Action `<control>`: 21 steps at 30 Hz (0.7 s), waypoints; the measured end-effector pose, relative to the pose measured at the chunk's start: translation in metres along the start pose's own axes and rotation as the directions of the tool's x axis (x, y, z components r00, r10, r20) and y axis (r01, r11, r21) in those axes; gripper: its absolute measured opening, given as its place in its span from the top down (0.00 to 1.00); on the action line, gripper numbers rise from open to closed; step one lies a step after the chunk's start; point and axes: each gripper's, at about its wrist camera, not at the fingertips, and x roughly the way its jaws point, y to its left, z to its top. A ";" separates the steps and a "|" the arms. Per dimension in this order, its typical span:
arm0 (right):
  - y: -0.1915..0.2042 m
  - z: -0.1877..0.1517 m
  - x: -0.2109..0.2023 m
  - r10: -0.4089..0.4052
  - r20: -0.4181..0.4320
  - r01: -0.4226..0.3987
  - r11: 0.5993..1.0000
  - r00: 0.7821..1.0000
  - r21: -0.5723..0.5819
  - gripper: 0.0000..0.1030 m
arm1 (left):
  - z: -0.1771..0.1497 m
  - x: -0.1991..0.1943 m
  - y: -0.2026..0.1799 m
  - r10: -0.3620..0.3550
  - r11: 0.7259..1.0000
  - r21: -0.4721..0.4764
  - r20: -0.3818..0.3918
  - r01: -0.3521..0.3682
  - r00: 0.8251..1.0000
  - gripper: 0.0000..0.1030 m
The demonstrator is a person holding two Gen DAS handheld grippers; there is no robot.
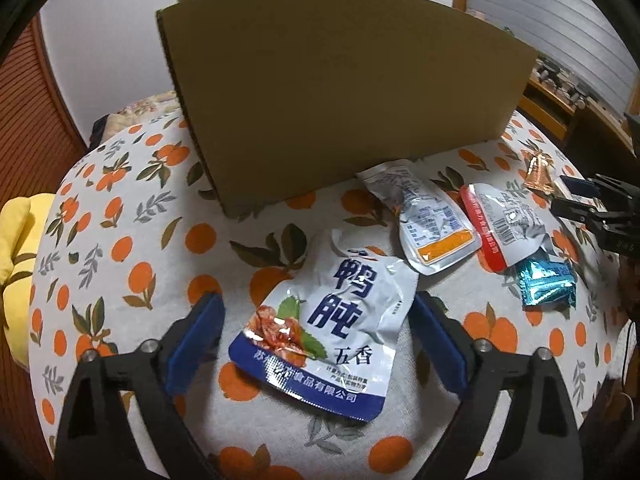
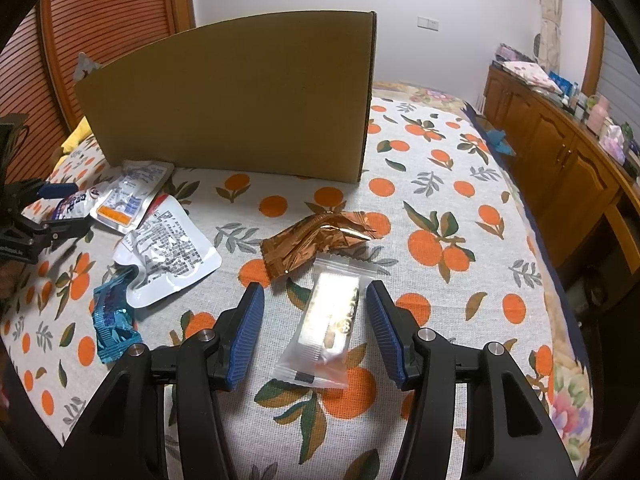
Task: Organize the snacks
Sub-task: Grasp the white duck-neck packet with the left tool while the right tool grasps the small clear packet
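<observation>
A white-and-blue pouch lies on the orange-print cloth between the pads of my left gripper, which is open; neither pad touches it. In the right wrist view a clear-wrapped bar lies between the pads of my right gripper, open with gaps on both sides. A copper foil wrapper sits just beyond the bar. A white pouch with an orange band, a white-and-red pouch and a teal wrapper lie between the two grippers. A cardboard box stands behind them, its inside hidden.
The cloth-covered surface drops off at the right, where a wooden cabinet with small items on top runs along the wall. A yellow cloth lies at the left edge. A slatted wooden door is behind the box.
</observation>
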 end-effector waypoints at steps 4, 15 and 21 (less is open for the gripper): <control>0.000 0.000 0.000 0.000 0.000 0.000 1.000 1.000 0.000 0.46 | 0.000 -0.005 -0.005 -0.019 0.999 0.036 0.008 0.019 1.000 0.36; 0.000 0.000 0.000 0.001 0.000 -0.001 1.000 1.000 0.000 0.46 | -0.014 -0.020 -0.006 -0.022 1.000 0.019 0.042 0.021 0.999 0.40; 0.002 0.000 0.000 -0.005 0.000 0.005 1.000 1.000 -0.007 0.49 | -0.015 -0.028 -0.006 -0.037 0.999 -0.002 0.078 0.037 0.996 0.40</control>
